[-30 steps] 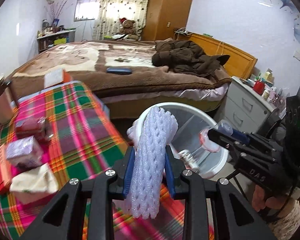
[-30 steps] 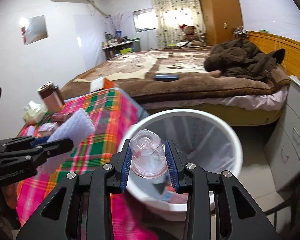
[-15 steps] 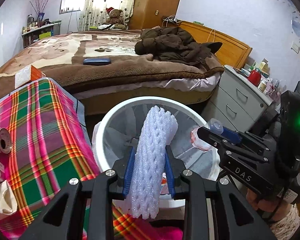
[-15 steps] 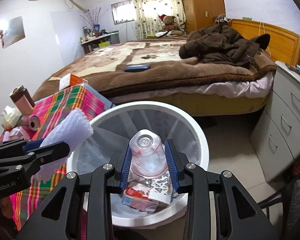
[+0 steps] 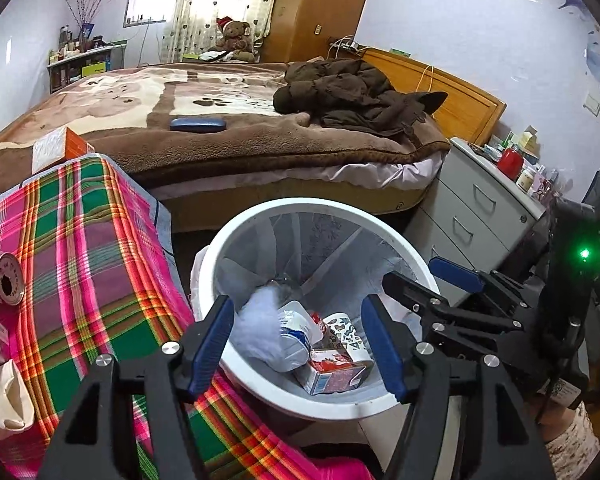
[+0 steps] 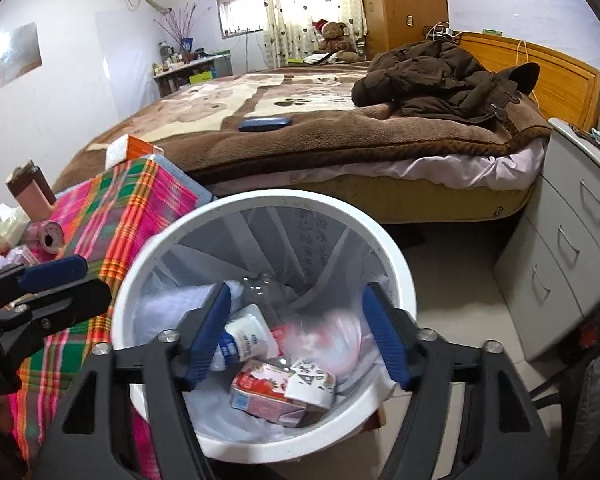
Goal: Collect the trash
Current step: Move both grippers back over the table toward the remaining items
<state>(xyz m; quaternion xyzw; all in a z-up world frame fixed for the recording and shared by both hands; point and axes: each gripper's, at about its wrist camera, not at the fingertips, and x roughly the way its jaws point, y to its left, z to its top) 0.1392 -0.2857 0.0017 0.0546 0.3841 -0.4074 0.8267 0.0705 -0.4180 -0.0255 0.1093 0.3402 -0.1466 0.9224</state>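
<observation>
Over the white trash bin (image 5: 300, 216), the left wrist view shows the left gripper (image 5: 298, 344) spread wide with nothing between its blue pads. Half a second ago it clamped a white foam net sleeve; now the foam net sleeve (image 5: 256, 320) lies inside the bin against the left wall, beside a white bottle (image 5: 296, 338), a patterned cup (image 5: 346, 334) and a red-and-white carton (image 5: 332, 372). To the left, the plaid tablecloth (image 5: 80, 248) carries a red can (image 5: 2, 278) on its side. At the right edge the right gripper (image 5: 428, 276) reaches over the bin rim, its fingers parted.

Seen from the right wrist, the right gripper (image 6: 296, 336) is also released and empty, where earlier it gripped a clear plastic cup. A blurred clear plastic cup (image 6: 328, 338) now sits in the bin (image 6: 396, 256), next to the bottle (image 6: 246, 338) and above the carton (image 6: 268, 394). The foam sleeve (image 6: 168, 308) rests low at the left wall. The left gripper (image 6: 66, 280) shows at the left edge, over the tablecloth (image 6: 140, 208).
</observation>
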